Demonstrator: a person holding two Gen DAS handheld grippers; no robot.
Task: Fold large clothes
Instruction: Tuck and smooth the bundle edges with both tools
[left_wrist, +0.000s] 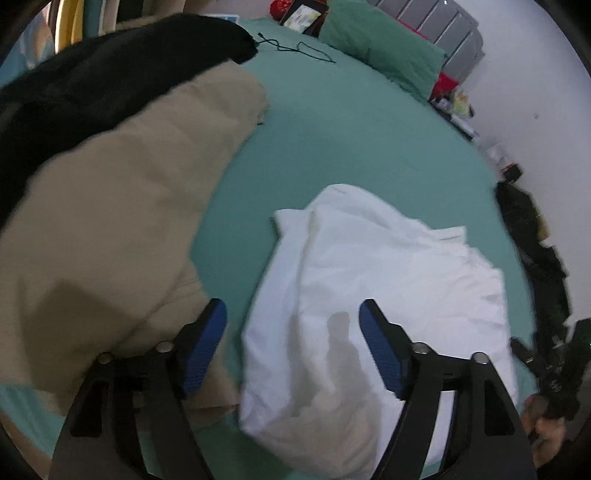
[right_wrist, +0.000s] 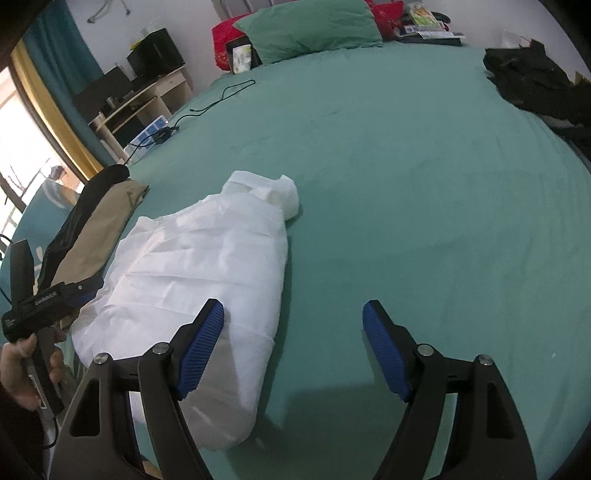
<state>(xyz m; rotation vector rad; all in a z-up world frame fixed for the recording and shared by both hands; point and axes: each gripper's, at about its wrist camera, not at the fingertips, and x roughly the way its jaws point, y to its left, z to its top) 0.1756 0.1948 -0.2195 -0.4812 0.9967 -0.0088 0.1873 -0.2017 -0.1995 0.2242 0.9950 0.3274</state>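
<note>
Both grippers, left gripper (left_wrist: 291, 317) and right gripper (right_wrist: 293, 319), gape empty; folded white shirt (right_wrist: 199, 266) lies beneath, apparently released for its next fold.

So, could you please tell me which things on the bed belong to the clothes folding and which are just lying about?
Part of the job:
white garment
tan garment
black garment
left gripper, open
right gripper, open

Just lying about:
green pillow
black cable
dark heap at the bed's edge

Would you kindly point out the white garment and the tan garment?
white garment (right_wrist: 207, 254), right wrist view, middle of its folded body.
tan garment (left_wrist: 122, 206), left wrist view, centre of its top surface.
</note>
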